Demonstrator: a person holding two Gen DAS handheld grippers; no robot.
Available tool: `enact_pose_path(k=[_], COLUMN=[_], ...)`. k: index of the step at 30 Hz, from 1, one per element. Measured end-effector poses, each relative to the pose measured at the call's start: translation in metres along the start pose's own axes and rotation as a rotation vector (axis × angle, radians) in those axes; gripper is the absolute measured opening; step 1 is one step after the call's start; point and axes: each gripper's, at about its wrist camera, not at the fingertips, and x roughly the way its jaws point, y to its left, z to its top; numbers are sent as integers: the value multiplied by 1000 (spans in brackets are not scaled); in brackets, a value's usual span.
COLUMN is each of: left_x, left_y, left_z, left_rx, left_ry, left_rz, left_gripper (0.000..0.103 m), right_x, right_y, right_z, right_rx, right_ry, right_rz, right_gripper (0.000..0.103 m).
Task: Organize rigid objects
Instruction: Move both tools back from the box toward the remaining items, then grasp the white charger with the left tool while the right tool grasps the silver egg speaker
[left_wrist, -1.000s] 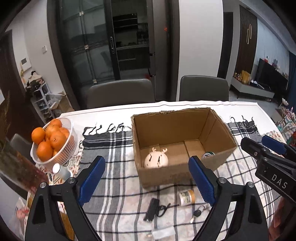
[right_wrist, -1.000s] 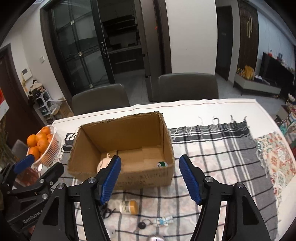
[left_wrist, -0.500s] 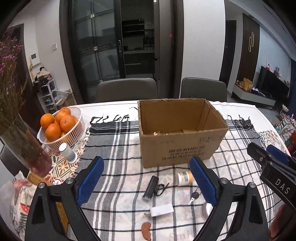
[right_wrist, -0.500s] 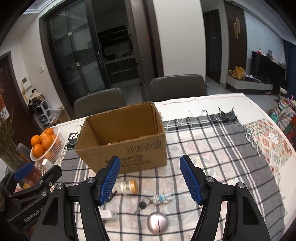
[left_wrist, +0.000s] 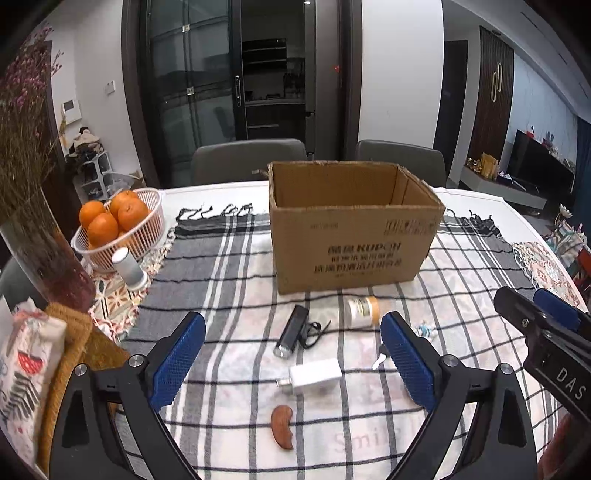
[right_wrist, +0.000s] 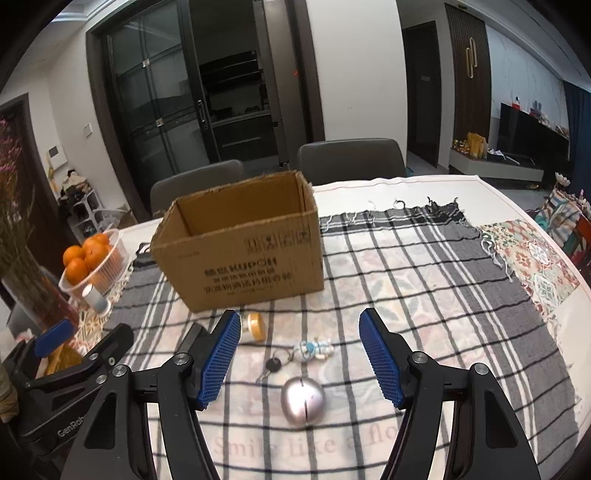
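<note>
White charger (left_wrist: 314, 377) between opening left tongs (left_wrist: 291, 363).

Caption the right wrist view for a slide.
Open right gripper above a silver ball and keyring, before a cardboard box.

the left gripper (left_wrist: 291, 356) points forward and downward, its blue-padded fingers (left_wrist: 177, 360) spread wide and opening, with nothing pressed between the pads. the right gripper (right_wrist: 299, 363) tilts down the same way, its blue pads (right_wrist: 380, 363) set apart at a middling gap and gripping nothing. the two grippers sit side by side, each showing at the edge of the other's view.
</note>
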Motion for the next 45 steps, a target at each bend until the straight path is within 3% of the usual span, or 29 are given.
enact_pose_path(k=[14, 25, 45], left_x=[17, 55, 112], left_y=[-2, -11, -19], left_z=[-45, -66, -71], left_rx=[-18, 1, 28], left_ry=[37, 132, 194], left_rz=[-5, -3, 21], left_gripper=[97, 97, 97], right_x=[19, 54, 109], right_y=[-1, -11, -17], right_z=[-48, -78, -100], right_rx=[-23, 7, 31], right_ry=[57, 157, 286], right_rz=[49, 59, 65], right_gripper=[68, 68, 68])
